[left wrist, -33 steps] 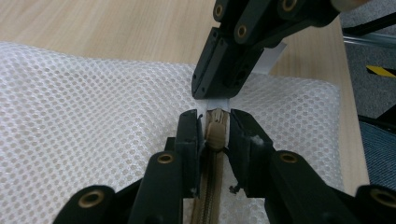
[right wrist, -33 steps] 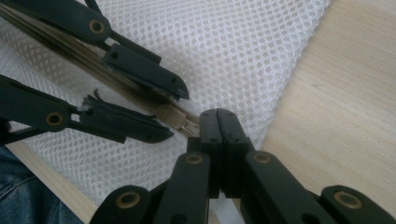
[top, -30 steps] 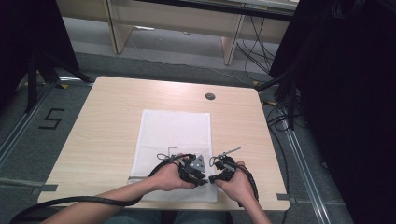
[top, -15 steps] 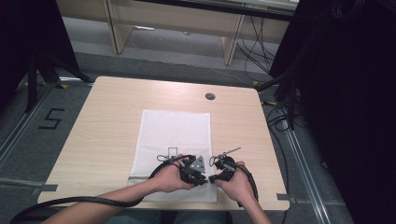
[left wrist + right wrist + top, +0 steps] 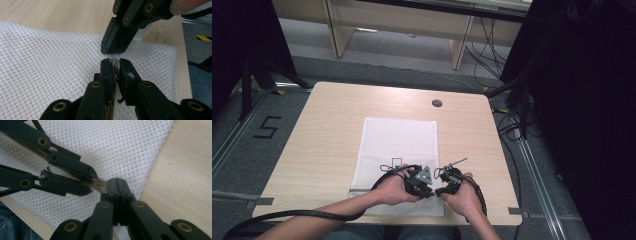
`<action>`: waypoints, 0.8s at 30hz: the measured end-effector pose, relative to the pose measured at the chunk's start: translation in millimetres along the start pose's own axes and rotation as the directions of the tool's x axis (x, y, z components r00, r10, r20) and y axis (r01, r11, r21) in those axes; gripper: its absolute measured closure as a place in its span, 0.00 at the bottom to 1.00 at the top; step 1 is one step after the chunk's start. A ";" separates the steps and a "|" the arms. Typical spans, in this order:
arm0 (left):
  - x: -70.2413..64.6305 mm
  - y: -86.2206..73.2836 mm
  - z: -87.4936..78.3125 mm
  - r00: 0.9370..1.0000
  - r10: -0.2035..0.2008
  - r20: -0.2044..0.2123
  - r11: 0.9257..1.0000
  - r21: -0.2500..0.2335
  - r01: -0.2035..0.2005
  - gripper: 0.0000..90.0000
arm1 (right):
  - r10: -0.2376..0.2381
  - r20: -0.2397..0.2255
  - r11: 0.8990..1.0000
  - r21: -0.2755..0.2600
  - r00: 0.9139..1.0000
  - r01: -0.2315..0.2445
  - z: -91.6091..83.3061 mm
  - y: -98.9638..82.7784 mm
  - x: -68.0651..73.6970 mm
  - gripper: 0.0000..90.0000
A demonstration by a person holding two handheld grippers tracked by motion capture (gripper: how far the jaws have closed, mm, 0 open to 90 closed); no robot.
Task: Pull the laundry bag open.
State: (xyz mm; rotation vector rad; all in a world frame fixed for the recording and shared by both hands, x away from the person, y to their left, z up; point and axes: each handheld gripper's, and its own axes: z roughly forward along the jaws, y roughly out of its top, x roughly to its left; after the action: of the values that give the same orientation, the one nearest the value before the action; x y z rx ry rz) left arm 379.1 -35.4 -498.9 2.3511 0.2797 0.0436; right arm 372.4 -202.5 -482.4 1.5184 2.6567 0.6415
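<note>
A: What held the small piece at the centre?
B: The left gripper had its jaws clamped on a small tan ribbed piece, which stuck out just past the tips. The right gripper met it tip to tip, jaws pressed fully together — whether they pinched the piece's far end could not be told.

A: What did each view add?
B: The left gripper view showed the tan piece squeezed between its own jaws, with frayed dark threads by them and the right gripper coming down from above. The right gripper view showed the same piece side-on, bridging from the left gripper to its own closed tips. The high view showed neither piece nor jaws clearly — only the left hand and right hand close together at the table's near edge.

A: And around them?
B: Both grippers hung just over a white mesh cloth with a honeycomb weave, spread flat on the light wooden table; the tan piece lay above the cloth's near right corner.
</note>
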 end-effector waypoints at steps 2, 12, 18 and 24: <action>-0.2 0.0 -0.1 1.000 -0.001 -0.001 1.000 -0.001 0.001 0.90 | 0.025 -0.004 1.000 0.008 1.000 -0.025 -0.8 -0.5 0.2 1.00; -0.7 -0.2 -7.8 1.000 0.022 -0.010 1.000 0.004 -0.022 0.90 | 0.009 0.011 1.000 0.013 1.000 -0.009 -0.8 0.5 1.8 1.00; -0.1 -0.7 -9.4 0.999 0.030 -0.014 0.999 0.018 -0.029 0.90 | -0.004 0.016 1.000 0.010 1.000 0.003 -0.1 0.8 2.5 1.00; -0.7 -0.7 -9.4 0.999 0.038 -0.012 0.999 0.008 -0.038 0.90 | -0.004 0.021 1.000 0.021 1.000 0.004 -0.7 0.7 3.5 1.00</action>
State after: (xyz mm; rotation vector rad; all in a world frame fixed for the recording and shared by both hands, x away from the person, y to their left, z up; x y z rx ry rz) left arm 377.2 -28.6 -492.6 2.3649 0.2411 0.0753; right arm 371.0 -199.6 -480.9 1.5159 2.6588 0.5957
